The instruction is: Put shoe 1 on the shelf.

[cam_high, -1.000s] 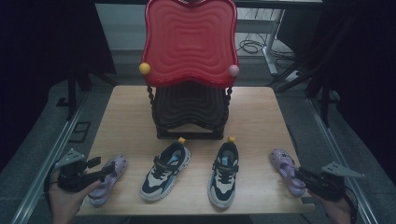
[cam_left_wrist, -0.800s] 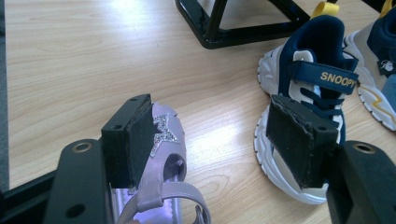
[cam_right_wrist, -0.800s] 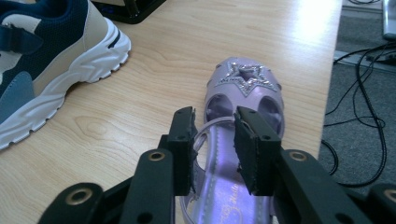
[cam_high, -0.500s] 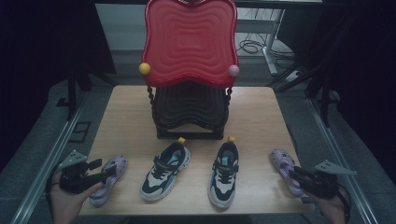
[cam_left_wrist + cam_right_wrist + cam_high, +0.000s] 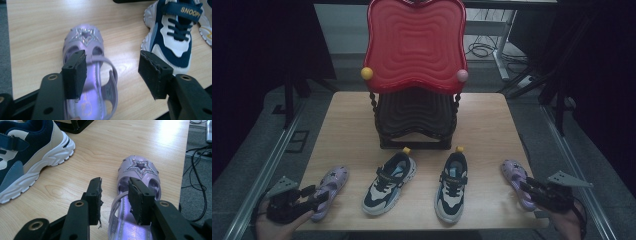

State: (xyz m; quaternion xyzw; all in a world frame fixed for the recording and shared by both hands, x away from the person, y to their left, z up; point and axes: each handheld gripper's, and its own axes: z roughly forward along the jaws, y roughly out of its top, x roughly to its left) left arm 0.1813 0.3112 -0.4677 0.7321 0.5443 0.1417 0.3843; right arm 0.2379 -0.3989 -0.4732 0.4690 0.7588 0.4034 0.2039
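Two purple star-toed sandals lie at the front corners of the wooden table [image 5: 347,120]. My left gripper [image 5: 312,195] is at the heel of the left sandal [image 5: 331,186]. In the left gripper view its jaws [image 5: 112,56] straddle the strap side of that sandal [image 5: 83,37]; they have just been closing, and the pads stand clear of it. My right gripper [image 5: 526,186] is at the right sandal [image 5: 514,172]. One jaw is inside that sandal [image 5: 140,166], the other outside on the table. My right gripper [image 5: 115,182] has just been opening and is not pressing the side wall.
Two navy-and-white sneakers [image 5: 389,182] [image 5: 452,185] sit between the sandals, close to each gripper. A black stand [image 5: 414,117] with a red wavy panel [image 5: 414,45] occupies the table's back middle. Cables lie on the floor to the right.
The left gripper has drawn slightly toward the near edge and lower over the sandal's heel. The right gripper has hardly moved.
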